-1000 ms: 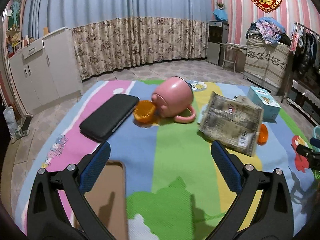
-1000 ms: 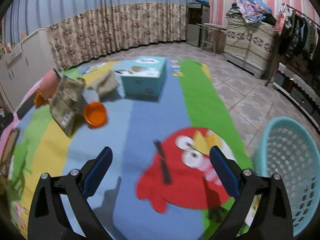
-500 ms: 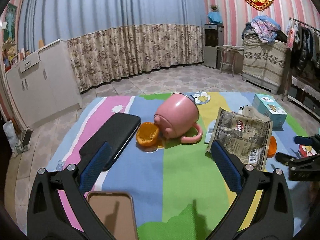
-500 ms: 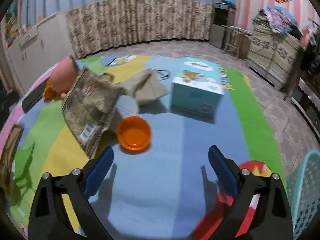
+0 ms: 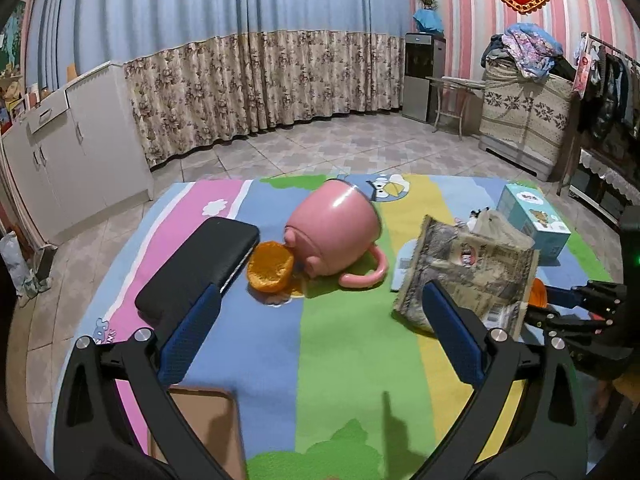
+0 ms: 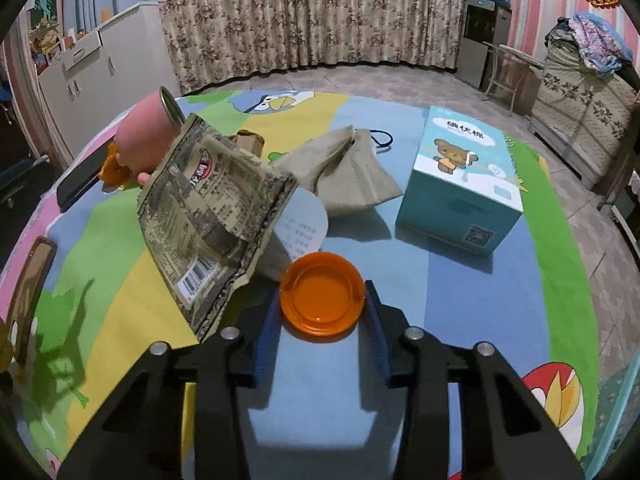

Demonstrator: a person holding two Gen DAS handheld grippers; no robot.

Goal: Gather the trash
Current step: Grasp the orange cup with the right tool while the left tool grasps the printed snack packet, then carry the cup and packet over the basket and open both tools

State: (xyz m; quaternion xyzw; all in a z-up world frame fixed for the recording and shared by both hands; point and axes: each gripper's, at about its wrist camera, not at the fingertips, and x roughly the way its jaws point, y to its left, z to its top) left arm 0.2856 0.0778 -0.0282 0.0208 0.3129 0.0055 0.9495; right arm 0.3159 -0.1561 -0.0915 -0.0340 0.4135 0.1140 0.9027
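The right hand-held gripper (image 6: 322, 322) has been brought from the basket side to the orange lid (image 6: 322, 300), jaws just closed onto its rim. The lid lies near the wrapper (image 6: 212, 216); the shallow rim may slip free. The left hand-held gripper (image 5: 320, 336) is held released.

Left wrist view looks forward and down over the striped mat (image 5: 344, 344) toward the curtained wall. Right wrist view sits lower and nearer — orange lid (image 6: 322, 294) at frame centre. Shared ground (both views): snack bag (image 5: 472, 276), pink mug (image 6: 144, 144), tissue box (image 5: 532, 220).
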